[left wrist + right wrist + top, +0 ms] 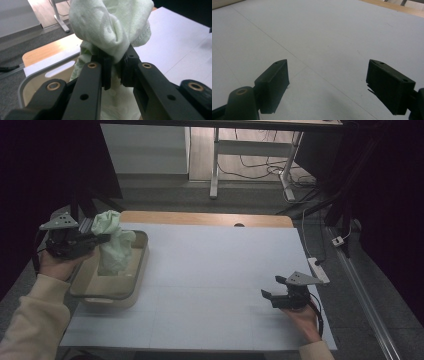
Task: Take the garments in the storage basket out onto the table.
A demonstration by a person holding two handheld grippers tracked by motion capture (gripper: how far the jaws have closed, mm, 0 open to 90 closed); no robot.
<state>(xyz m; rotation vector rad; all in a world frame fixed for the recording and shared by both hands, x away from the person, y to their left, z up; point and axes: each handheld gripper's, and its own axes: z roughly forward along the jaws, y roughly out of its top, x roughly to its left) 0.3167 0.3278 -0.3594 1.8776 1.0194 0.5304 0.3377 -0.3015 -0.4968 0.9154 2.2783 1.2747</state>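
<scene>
A pale green cloth (114, 246) hangs bunched above a beige bin (139, 271) at the table's left side, its lower end reaching down into the bin. My left gripper (102, 239) is shut on the cloth near its top. In the left gripper view the cloth (112, 27) bulges over the two black jaws, which pinch a fold of it, and my left gripper (115, 70) sits over the bin's rim (30, 81). My right gripper (271, 289) rests low over the white table (215, 265) at the right, open with nothing between its jaws (327, 87).
A wooden strip (205, 218) runs along the table's far edge. Beyond it are desk legs (215, 165) and floor cables (260, 170). A white power strip (318, 269) lies off the table's right edge. Dark curtains close both sides.
</scene>
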